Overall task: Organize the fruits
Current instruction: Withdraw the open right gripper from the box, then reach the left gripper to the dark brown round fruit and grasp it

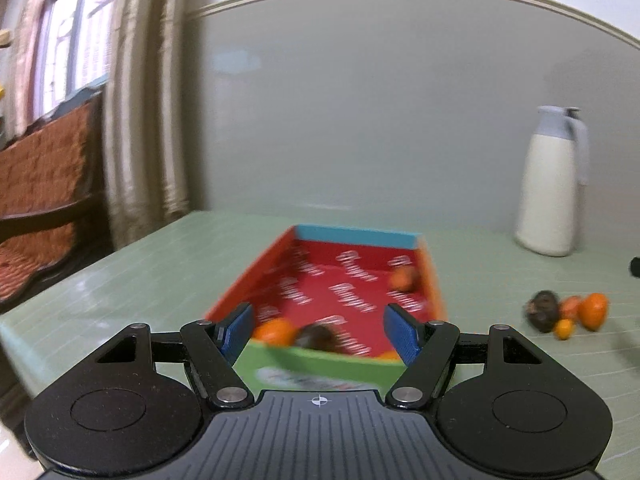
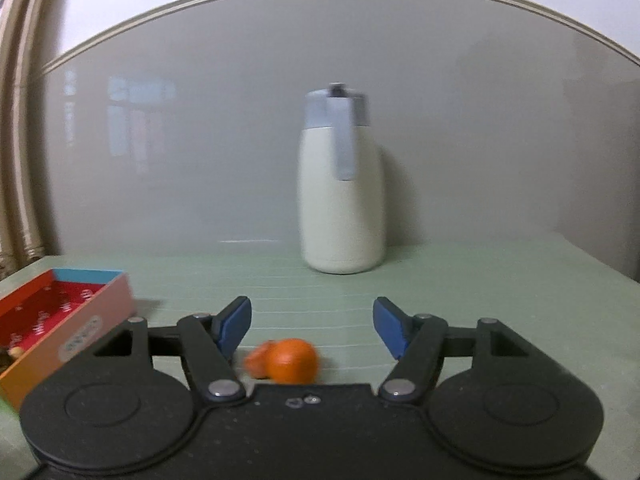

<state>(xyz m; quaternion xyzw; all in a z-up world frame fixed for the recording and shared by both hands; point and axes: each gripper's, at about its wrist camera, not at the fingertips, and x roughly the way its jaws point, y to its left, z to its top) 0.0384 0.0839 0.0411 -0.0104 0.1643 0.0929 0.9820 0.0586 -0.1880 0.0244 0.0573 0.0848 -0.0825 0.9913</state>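
A shallow cardboard box with a red printed floor lies on the green table. It holds an orange fruit and a dark fruit at its near end, and another orange fruit at the far right. My left gripper is open and empty over the box's near end. Loose fruits lie to the right of the box: a dark one and orange ones. My right gripper is open and empty above an orange fruit on the table. The box shows at the left in the right wrist view.
A white jug with a grey lid stands at the back of the table by the wall; it also shows in the right wrist view. A curtain and a wooden bench are off the table's left edge.
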